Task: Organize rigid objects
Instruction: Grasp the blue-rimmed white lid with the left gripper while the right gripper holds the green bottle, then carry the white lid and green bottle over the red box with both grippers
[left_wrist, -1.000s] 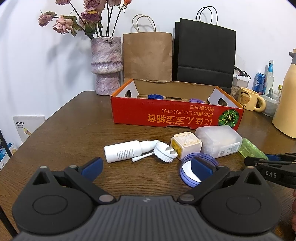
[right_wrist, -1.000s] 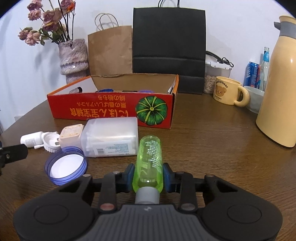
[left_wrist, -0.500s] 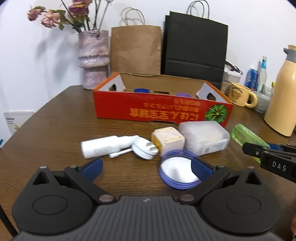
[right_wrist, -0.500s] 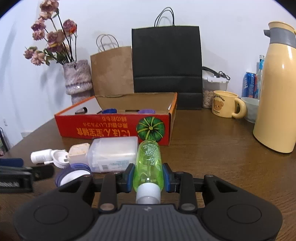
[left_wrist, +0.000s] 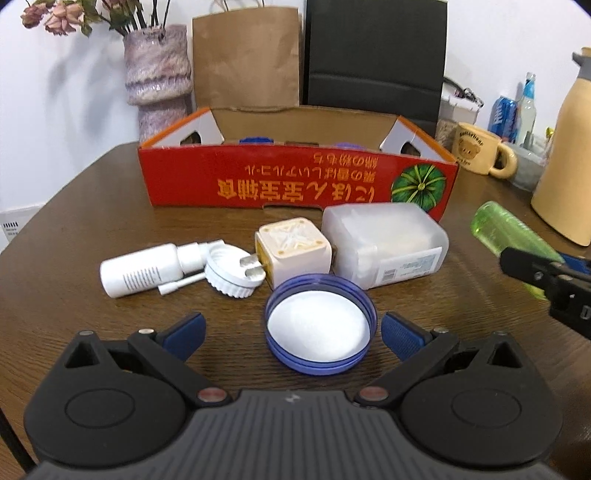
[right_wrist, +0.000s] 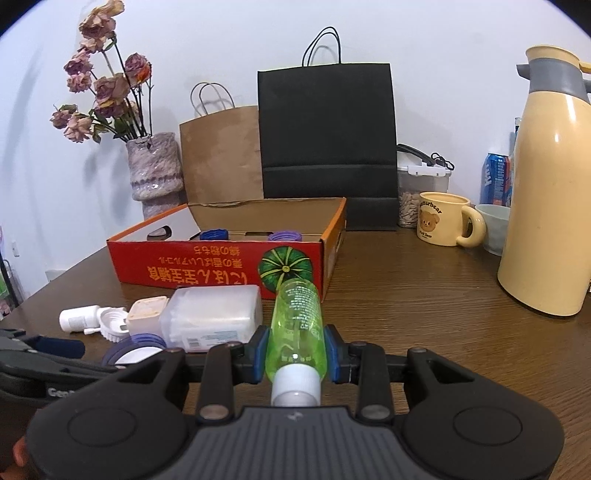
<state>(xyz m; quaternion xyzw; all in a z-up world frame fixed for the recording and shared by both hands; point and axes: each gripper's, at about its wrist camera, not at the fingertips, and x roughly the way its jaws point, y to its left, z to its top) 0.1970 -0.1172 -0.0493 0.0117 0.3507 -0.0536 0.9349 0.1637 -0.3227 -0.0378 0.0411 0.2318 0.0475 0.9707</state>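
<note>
Overhead nothing shows; we see a dark wood table against a white wall. At the wall stand a vase of dried flowers, a brown bag, a black bag, a clear jar, a bear mug, a bowl, a can and a tall cream flask.

Our left gripper has its jaws wide apart, holding nothing. The blue lid lies upturned on the table between them, touching neither pad. Just beyond the jaws lie a white spray bottle, a round white plug, a cream cube and a frosted box, packed side by side. Behind these stands the red box, open on top, with a blue cap and a purple cap inside.

Our right gripper is clamped on the green bottle, pads pressing both sides near its white cap, which points back at the camera. The bottle's far end points forward toward the red box's pumpkin corner. To the left of these jaws sit the frosted box and the left gripper; to the right the table is bare up to the flask.
</note>
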